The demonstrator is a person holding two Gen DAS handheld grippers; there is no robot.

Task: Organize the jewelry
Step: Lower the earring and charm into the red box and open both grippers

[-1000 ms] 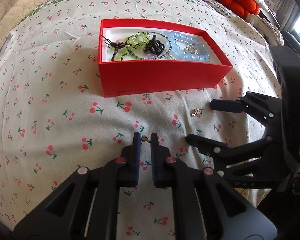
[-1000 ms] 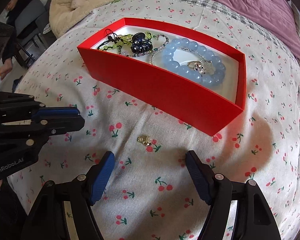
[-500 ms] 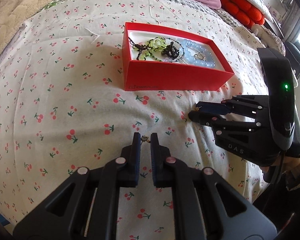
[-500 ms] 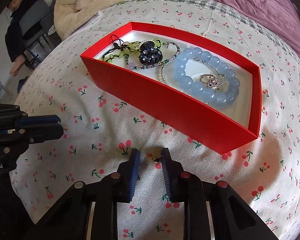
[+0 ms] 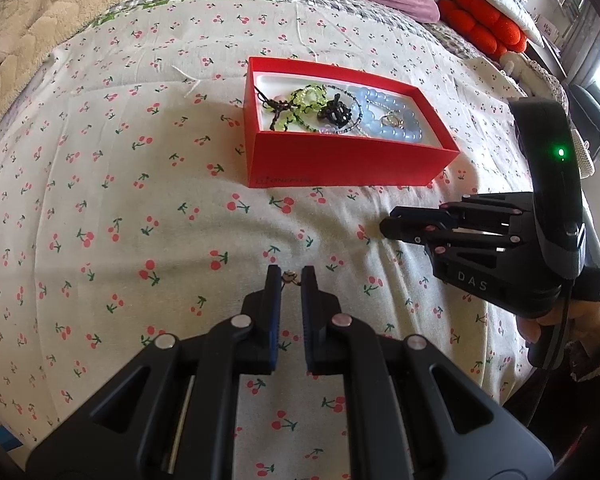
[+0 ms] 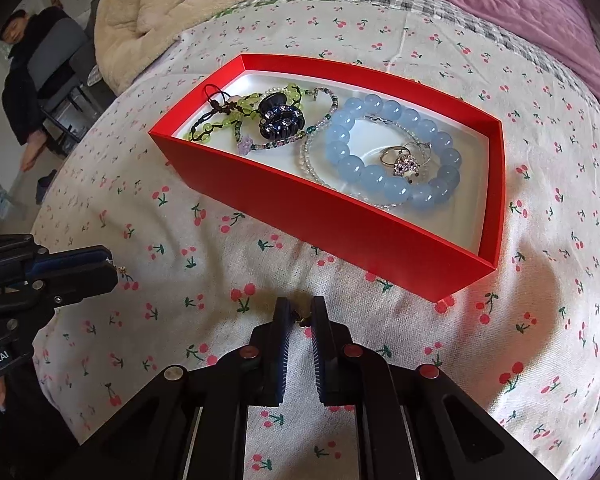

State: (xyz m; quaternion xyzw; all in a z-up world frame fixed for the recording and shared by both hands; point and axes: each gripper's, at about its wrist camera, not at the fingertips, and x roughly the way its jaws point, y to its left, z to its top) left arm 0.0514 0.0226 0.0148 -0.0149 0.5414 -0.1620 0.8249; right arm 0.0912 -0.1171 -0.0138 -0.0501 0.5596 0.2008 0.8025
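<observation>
On the cherry-print bedspread (image 5: 100,184), I see my left gripper (image 5: 291,276) pinched on a small gold earring (image 5: 289,278) at its fingertips. My right gripper (image 6: 300,314) is clamped on a second gold earring (image 6: 299,317), just short of the red box (image 6: 340,224). Blue bead bracelet (image 6: 392,152), ring (image 6: 400,160), black hair claw (image 6: 279,118) and green bead strand (image 6: 228,120) lie inside the box.

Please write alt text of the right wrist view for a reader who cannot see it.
The right gripper is shut on a small gold earring just above a cherry-print sheet. Beyond it, an open red box holds a blue bead bracelet, a ring and other jewelry; the left gripper is at left.
</observation>
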